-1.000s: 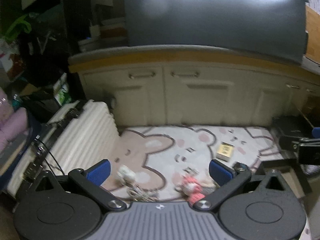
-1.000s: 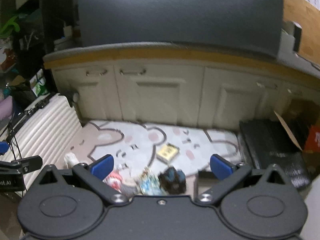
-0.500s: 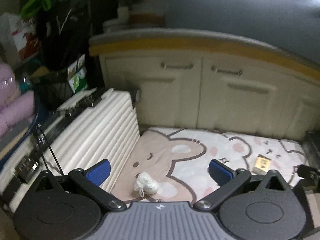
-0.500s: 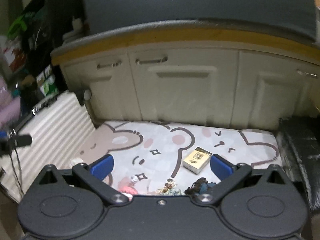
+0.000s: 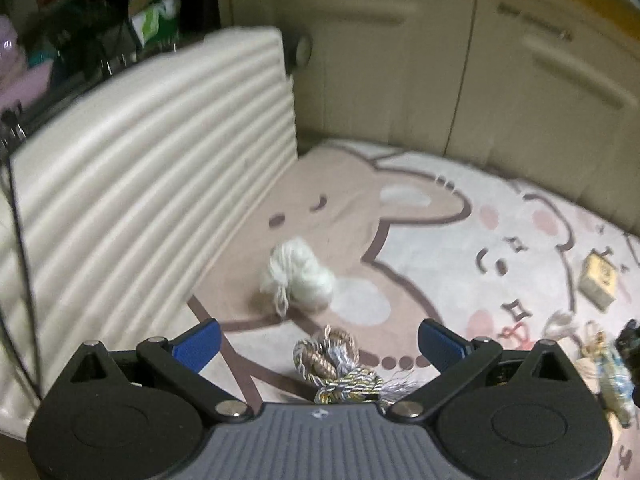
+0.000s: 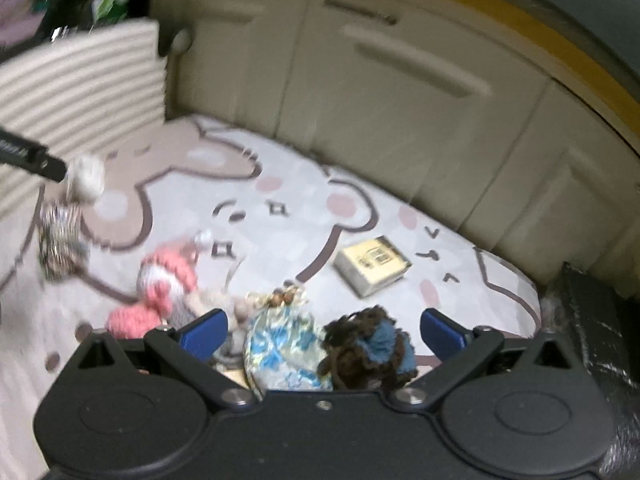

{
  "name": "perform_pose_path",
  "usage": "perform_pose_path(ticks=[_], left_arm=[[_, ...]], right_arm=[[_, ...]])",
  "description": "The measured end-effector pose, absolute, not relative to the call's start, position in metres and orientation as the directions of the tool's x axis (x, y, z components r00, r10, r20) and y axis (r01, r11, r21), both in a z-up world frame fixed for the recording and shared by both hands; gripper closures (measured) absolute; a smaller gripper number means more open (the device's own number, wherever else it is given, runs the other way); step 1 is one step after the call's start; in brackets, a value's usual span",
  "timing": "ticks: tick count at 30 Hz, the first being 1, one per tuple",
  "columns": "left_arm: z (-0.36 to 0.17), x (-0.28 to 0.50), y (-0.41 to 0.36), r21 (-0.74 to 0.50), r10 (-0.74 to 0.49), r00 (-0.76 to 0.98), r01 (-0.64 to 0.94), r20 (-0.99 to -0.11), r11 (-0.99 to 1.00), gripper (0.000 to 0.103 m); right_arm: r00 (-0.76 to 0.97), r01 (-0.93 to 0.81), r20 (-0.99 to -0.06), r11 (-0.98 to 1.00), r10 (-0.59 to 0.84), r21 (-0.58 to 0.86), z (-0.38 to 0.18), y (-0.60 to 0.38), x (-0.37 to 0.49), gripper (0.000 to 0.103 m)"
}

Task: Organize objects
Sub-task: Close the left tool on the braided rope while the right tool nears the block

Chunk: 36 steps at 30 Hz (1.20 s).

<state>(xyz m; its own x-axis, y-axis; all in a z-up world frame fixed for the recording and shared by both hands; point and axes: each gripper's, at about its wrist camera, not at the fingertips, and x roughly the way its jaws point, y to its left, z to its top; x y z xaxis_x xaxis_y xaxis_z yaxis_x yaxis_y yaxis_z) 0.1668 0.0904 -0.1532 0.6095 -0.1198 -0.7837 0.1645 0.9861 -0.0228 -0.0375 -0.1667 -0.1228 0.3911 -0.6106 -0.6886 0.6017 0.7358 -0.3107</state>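
A row of cream cabinet doors [image 6: 400, 92] with long bar handles runs along the back of both views, its top cut off by the frame. Below it lies a pale cartoon-animal floor mat [image 5: 460, 248] in beige, white and pink, its near edge hidden behind the gripper bodies. Against the mat's left side stands a ribbed cream hard-shell suitcase [image 5: 152, 168], with dark clutter behind it too dim to make out.

On the mat near the suitcase lies a fluffy white yarn ball [image 5: 298, 276]. Just in front of it, a twisted gold-and-grey cord bundle [image 5: 340, 368] sits between the fingers of the left gripper [image 5: 320, 340], partly covered by the gripper's body; the jaws stand wide apart and touch nothing.

The right gripper [image 6: 322, 332] is likewise spread wide and empty. Between its fingers lie a blue-and-white patterned fabric pouch [image 6: 280, 356] and a dark brown and blue yarn bundle [image 6: 368, 352], touching each other, both cut off below. Left of them sits a blurred pink-and-white knitted toy [image 6: 160, 288], possibly a doll. Farther back, apart from the rest, lies a small tan square box [image 6: 372, 266].
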Motion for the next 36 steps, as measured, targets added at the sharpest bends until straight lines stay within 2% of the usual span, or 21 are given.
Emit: perform_pose_path(ticks=[13,21,28,36], left_arm=[[-0.206,0.177,0.087,-0.013,-0.073,0.51,0.12,-0.857,0.993,0.0],[-0.215,0.162,0.097,-0.055,-0.106,0.501,0.114,-0.859,0.992,0.0],[-0.219,0.153,0.093,-0.023,-0.091,0.497,0.14,-0.863,0.99,0.0],[-0.217,0.151,0.101,-0.037,-0.108,0.469,0.157,-0.877,0.987,0.0]], right_arm=[[0.312,0.519,-0.704,0.735,-0.638,-0.436,-0.154,-0.159,-0.029,0.0],[0.271,0.486,-0.783,0.782,-0.56,-0.392,-0.147,-0.153,-0.06,0.0],[0.328,0.642,-0.737,0.712,-0.591,-0.285,-0.129,-0.164,-0.045,0.0],[0.261,0.585,-0.757,0.722,-0.599,-0.369,-0.159,-0.16,-0.007,0.0]])
